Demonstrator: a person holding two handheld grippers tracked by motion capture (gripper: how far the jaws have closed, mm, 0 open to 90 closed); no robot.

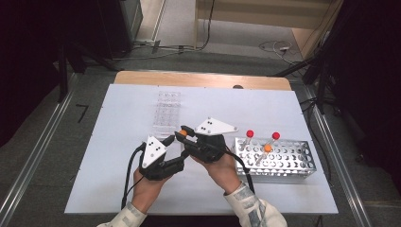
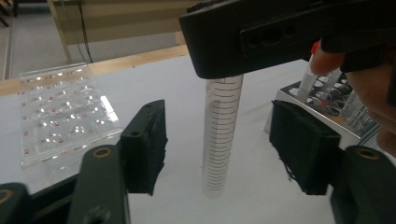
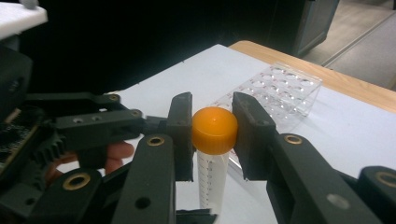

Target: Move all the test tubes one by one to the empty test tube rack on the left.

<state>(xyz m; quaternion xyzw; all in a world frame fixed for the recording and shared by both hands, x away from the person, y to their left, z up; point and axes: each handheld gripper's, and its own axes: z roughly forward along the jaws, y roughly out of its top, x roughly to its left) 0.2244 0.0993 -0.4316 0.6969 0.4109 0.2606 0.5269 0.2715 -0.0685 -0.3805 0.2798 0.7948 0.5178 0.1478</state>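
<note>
Holding tube point(image 3: 212, 172) upright by orange cap point(image 3: 215, 129), right gripper point(image 3: 212, 135) clamped.
Hanging vertical, cap uppermost; left gripper point(image 2: 219, 154) jaws apart, flanking it untouched.

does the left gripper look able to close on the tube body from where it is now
Probably yes. In the left gripper view the tube hangs upright between the left gripper fingers, apart from both, with nothing between. The right gripper holds it by the orange cap, above that spot.

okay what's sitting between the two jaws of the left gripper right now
The clear graduated tube, hanging upright from the right gripper, which is shut on its orange cap. The left gripper view shows gaps on both sides.
</note>
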